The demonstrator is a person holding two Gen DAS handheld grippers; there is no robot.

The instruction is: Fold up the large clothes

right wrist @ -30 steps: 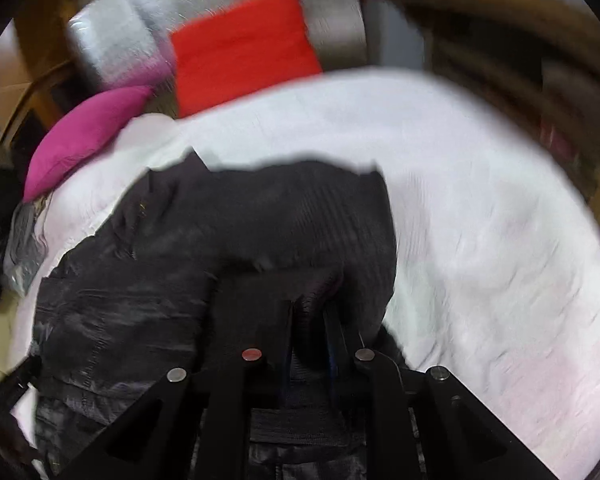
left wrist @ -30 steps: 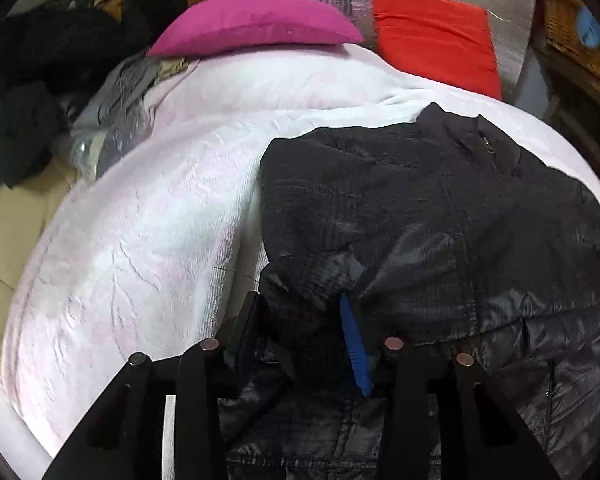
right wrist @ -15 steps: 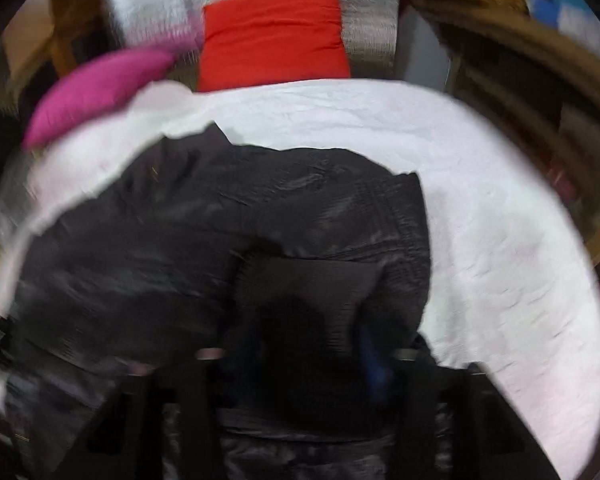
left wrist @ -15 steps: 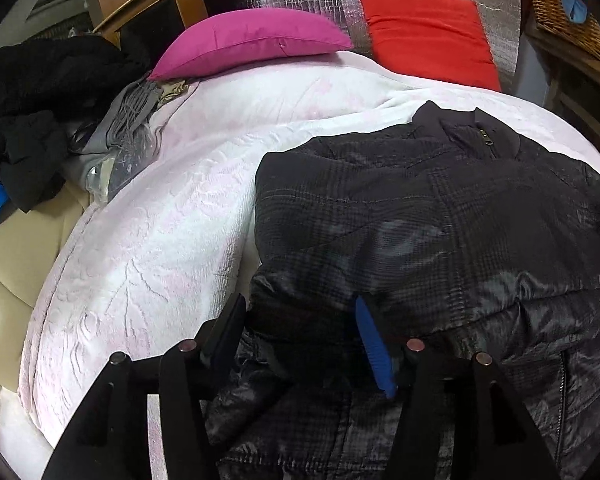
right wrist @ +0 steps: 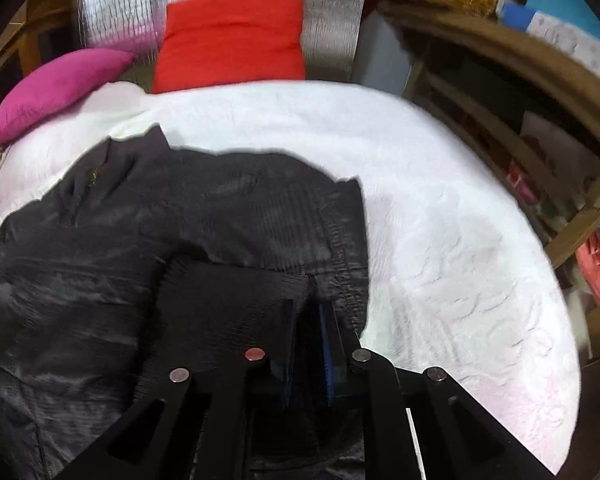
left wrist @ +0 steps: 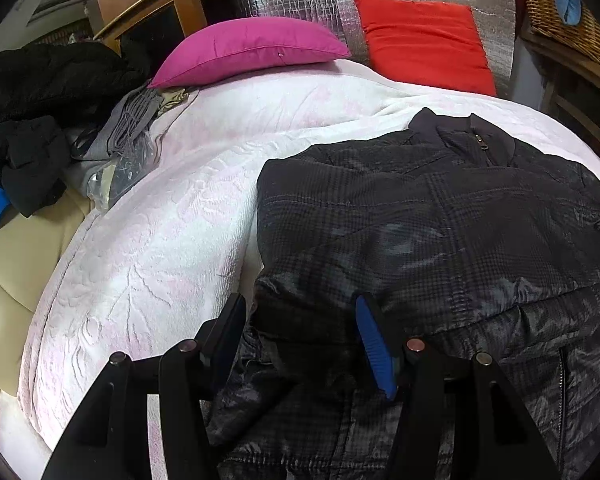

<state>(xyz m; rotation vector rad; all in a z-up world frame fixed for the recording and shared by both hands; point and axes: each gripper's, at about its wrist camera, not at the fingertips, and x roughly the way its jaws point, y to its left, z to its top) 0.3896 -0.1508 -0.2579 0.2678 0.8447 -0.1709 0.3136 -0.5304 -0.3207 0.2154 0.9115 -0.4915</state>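
Folding is under way: a dark quilted jacket [left wrist: 440, 216] lies collar-up on the white bedspread [left wrist: 172, 240], sleeves already turned in over the body.

Left side: clothes pile [left wrist: 40, 120] off the bed edge, then a magenta pillow [left wrist: 252, 48] at the head. The left gripper [left wrist: 300, 336] has its fingers spread wide, straddling a bunched ridge of jacket near the hem; nothing is pinched.

Centre: red cushion [right wrist: 232, 36] leans on the foil-covered headboard.

Right side: the right gripper [right wrist: 308, 344] has its fingers pressed nearly together on a fold of the jacket's hem, beside the ribbed cuff [right wrist: 228, 304].

Judgement: likely next is a hem-to-collar fold. That calls for the left fingers to close on fabric first, then an even lift of both sides.

Containers: wicker basket [left wrist: 560, 20] on the right-hand shelf holds something blue; contents otherwise unclear.
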